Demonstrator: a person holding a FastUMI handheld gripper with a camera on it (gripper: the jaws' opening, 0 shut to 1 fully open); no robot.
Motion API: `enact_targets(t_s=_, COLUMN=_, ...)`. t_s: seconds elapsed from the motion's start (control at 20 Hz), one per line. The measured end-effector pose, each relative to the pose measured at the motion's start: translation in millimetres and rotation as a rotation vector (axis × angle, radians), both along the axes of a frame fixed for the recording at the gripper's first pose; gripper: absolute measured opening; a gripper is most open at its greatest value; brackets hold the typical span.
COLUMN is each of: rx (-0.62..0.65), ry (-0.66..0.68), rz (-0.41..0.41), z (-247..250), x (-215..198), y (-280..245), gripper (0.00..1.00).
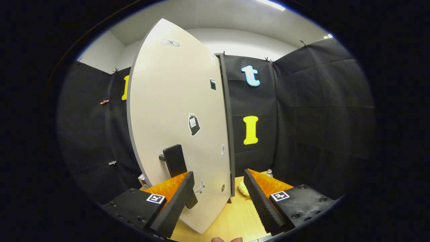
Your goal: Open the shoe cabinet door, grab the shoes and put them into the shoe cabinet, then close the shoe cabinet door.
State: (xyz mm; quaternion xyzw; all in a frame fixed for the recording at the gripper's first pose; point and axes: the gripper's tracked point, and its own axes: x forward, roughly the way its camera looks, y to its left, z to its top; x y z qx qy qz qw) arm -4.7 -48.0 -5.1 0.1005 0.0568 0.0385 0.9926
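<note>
Claw (218, 178) fingers spread apart, ridged pads facing inward, the smooth pale cabinet door (174, 111) just ahead, its dark blocky handle (174, 160) beside the left finger.

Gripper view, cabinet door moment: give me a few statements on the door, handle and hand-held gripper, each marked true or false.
1. The hand-held gripper is open. True.
2. Both fingers press on the dark handle. False: the handle sits just beyond the left finger, with nothing clamped between the two fingers.
3. The cabinet door carries stickers. True.
4. The door is black. False: it is a pale panel with a dark edge.
5. A pale yellowish thing lies on the wooden floor beyond the door. True.
</note>
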Motion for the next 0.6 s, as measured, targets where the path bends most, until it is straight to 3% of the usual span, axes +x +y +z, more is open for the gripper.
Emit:
enact_targets(t_s=0.2, rx=0.009, ry=-0.012, rz=0.074, z=2.3, x=28.7, y=46.5, gripper=0.98)
enact_targets(t_s=0.6, rx=-0.032, ry=-0.084, rz=0.073, z=27.8, x=70.6, y=63.9, gripper=0.98)
